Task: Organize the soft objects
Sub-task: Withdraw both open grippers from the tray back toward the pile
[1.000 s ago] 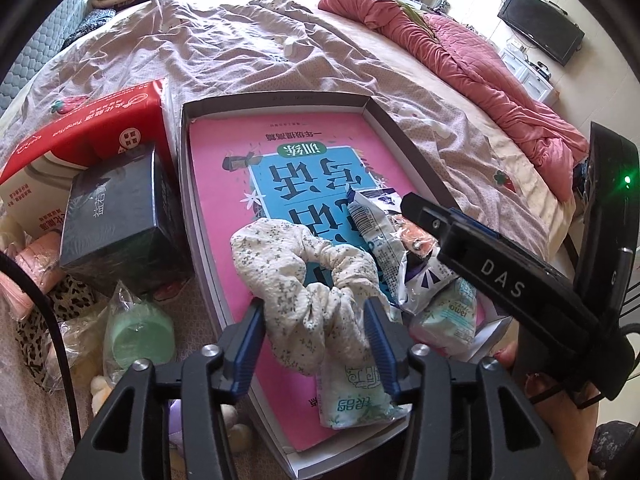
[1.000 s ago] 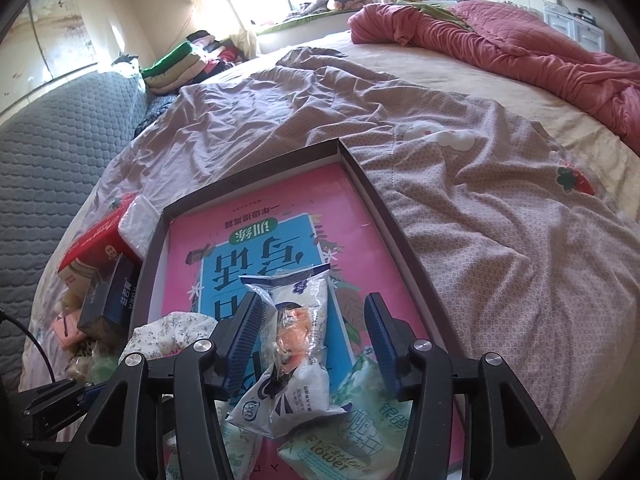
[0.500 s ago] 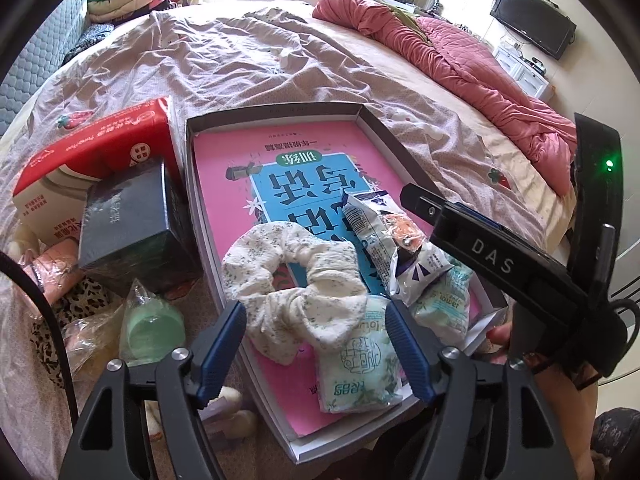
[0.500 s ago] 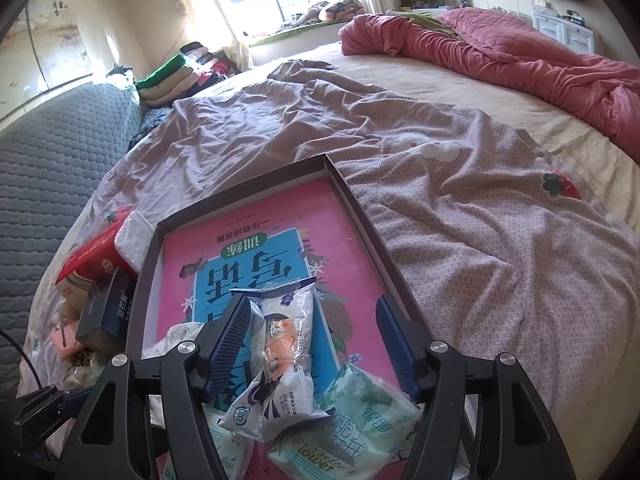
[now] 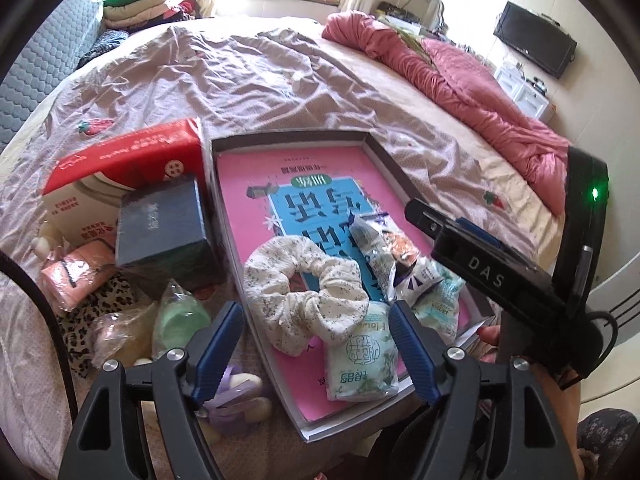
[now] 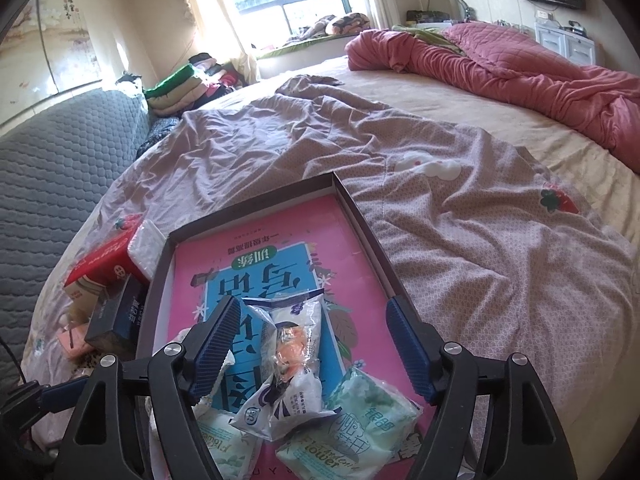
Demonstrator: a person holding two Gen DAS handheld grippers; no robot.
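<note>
I am looking down both grippers at a shallow tray point(image 5: 400, 172) lying on the bed point(image 5: 248, 76), a pink-and-blue book cover lining its floor. My left gripper point(image 5: 316, 344) is hovering over the tray's near end, jaws opening and gripping nothing; the floral scrunchie point(image 5: 304, 288) is lying loose on the tray just beyond the blue pads, toward 12 o'clock of them. A mint tissue pack point(image 5: 360, 364) is sitting at 5 o'clock of the scrunchie, touching it. My right gripper point(image 6: 312, 344) is likewise opening, released; the clear snack packet point(image 6: 292, 360) with an orange bit inside is resting between its fingers, pads apart from it. A second mint pack point(image 6: 352, 432) is lying at 4 o'clock of that packet. Outside the tray, at 9 o'clock in the left view, a dark box point(image 5: 160, 228) is standing against a red-and-white tissue box point(image 5: 120, 168), with a green pouch point(image 5: 180, 316) and leopard cloth point(image 5: 100, 304) nearer me. A rumpled pink quilt point(image 6: 520, 60) is lying at 1 o'clock.
</note>
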